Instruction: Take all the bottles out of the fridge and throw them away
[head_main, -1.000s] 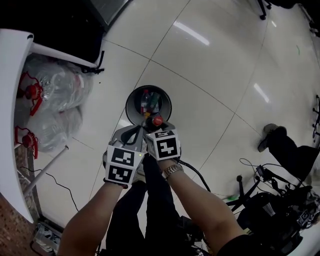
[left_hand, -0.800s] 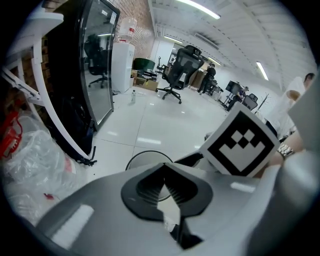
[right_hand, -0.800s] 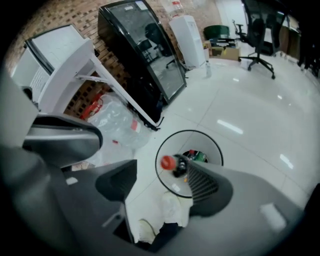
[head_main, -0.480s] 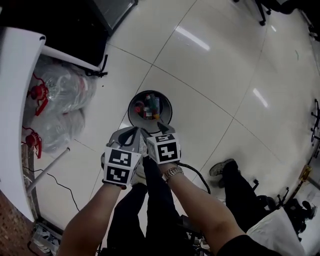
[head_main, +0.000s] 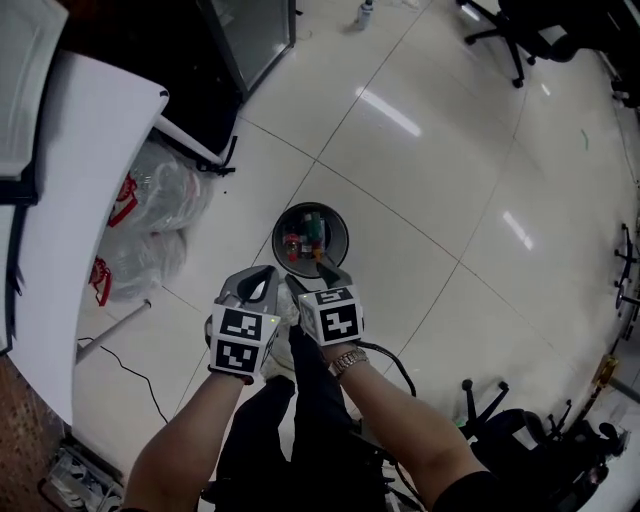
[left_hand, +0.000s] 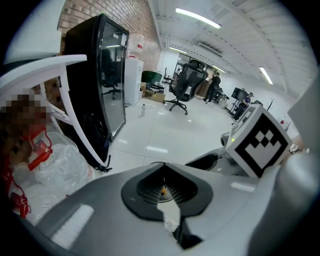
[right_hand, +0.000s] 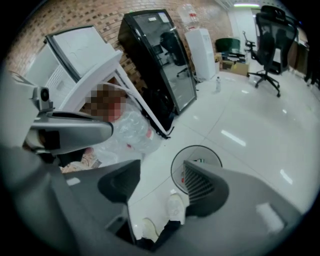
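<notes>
Left gripper (head_main: 262, 280) (left_hand: 164, 164): I see its fingers brought together tip to tip, with nothing held. Only the hollow behind the tips stays clear.
Right gripper (head_main: 312, 278) (right_hand: 159, 172): I read its fingers as wide apart and closing. Nothing is between them; only the floor (right_hand: 240, 125) and the person's shoes (right_hand: 175, 207) show through the gap.
Bottles (head_main: 305, 238): they lie in the round waste bin (head_main: 340, 228) (right_hand: 197, 146), with red caps and a green label showing.
Waste bin: it stands on the floor just ahead of both grippers.
Fridge (head_main: 250, 40) (left_hand: 105, 85) (right_hand: 160, 60): black with a glass door, well apart from the bin. I cannot tell its contents.
Counter (head_main: 80, 200): white, at my left, with clear plastic bags (head_main: 160, 195) beneath its edge.
</notes>
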